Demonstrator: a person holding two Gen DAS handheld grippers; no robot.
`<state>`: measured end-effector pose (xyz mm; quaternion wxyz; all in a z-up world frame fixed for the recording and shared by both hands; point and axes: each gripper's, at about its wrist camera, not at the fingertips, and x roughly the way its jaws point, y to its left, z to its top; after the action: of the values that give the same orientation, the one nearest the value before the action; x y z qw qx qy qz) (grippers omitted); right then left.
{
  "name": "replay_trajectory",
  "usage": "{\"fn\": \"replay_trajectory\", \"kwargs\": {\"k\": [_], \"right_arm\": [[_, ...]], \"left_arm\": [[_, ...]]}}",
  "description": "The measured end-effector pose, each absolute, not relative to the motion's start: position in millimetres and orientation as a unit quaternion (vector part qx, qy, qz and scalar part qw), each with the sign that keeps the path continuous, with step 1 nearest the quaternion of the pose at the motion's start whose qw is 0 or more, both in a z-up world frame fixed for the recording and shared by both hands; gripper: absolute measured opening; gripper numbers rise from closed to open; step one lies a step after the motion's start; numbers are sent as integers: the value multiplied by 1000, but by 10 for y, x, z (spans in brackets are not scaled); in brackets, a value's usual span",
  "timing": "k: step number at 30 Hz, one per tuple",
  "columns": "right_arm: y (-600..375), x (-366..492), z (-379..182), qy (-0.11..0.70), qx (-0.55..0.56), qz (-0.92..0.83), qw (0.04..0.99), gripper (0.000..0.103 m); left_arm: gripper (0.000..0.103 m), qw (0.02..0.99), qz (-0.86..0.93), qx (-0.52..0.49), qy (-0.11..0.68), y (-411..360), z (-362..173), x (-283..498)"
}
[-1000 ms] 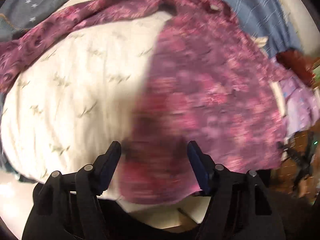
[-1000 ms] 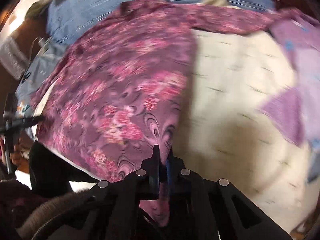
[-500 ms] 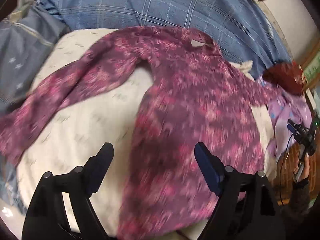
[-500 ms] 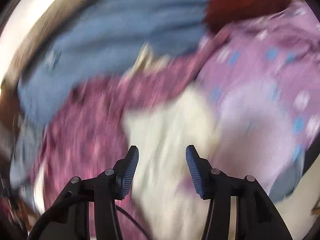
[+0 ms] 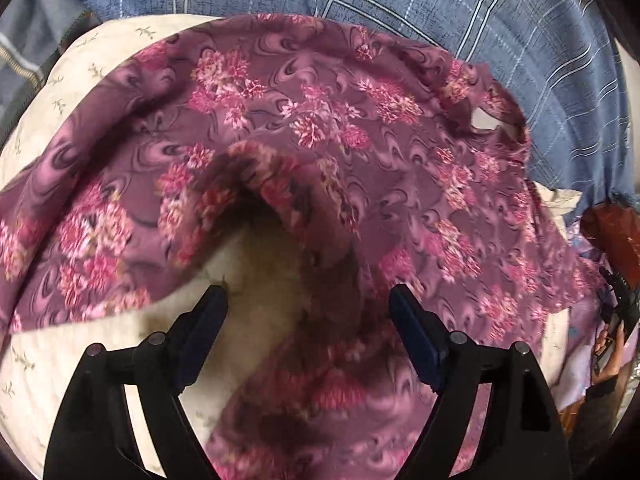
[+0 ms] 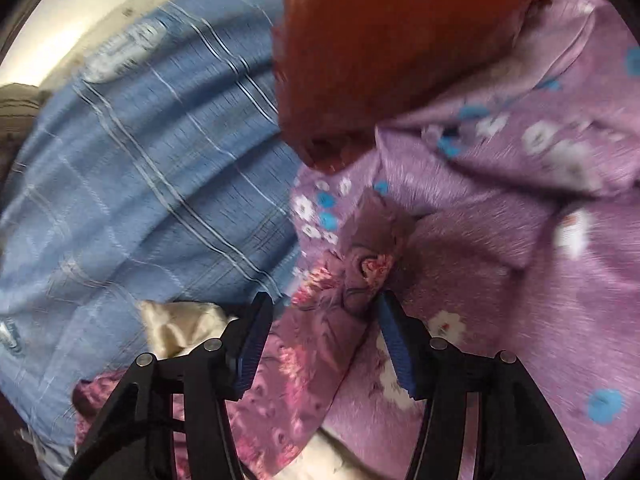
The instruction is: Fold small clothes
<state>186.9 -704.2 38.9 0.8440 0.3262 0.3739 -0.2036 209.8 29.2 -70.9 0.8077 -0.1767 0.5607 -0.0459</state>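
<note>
A purple shirt with pink flowers (image 5: pixel 360 152) lies spread on a cream quilt (image 5: pixel 72 80). Its left sleeve (image 5: pixel 100 220) runs off to the left and the armpit (image 5: pixel 256 208) arches just ahead of my left gripper (image 5: pixel 308 304), which is open and empty low over the cloth. In the right wrist view, the shirt's other sleeve end (image 6: pixel 344 280) lies between the fingers of my open right gripper (image 6: pixel 324 308); the fingers stand apart on either side of it.
A blue checked blanket (image 5: pixel 440 12) lies behind the shirt and fills the left of the right wrist view (image 6: pixel 140 184). A lilac flowered garment (image 6: pixel 520 240) and a rust-red cloth (image 6: pixel 380 40) lie to the right. A grey striped cloth (image 5: pixel 24 40) is at far left.
My right gripper let go of the shirt's hem, opened, and swung right to the sleeve end by the lilac garment. My left gripper moved up along the shirt toward the armpit, staying open.
</note>
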Motion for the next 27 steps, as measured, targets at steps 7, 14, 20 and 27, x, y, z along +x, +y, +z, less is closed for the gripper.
{"fn": "replay_trajectory", "kwargs": {"k": [7,14,20,27], "right_arm": [[-7116,1997,309,379,303,-198,852,13],[-6821,1856,723,341,244,-160,893,12],[-6145,1802,1102,314,189,-82,927,12],[-4916,1733,1297,318,129,46,938,12]], "left_arm": [[78,827,-23,-149,541,268,-649,2199],[78,846,-10,-111,522,242,-509,2138],[78,853,-13,-97,513,272,-384,2049],[78,853,-22,-126,506,644,-263,1772]]}}
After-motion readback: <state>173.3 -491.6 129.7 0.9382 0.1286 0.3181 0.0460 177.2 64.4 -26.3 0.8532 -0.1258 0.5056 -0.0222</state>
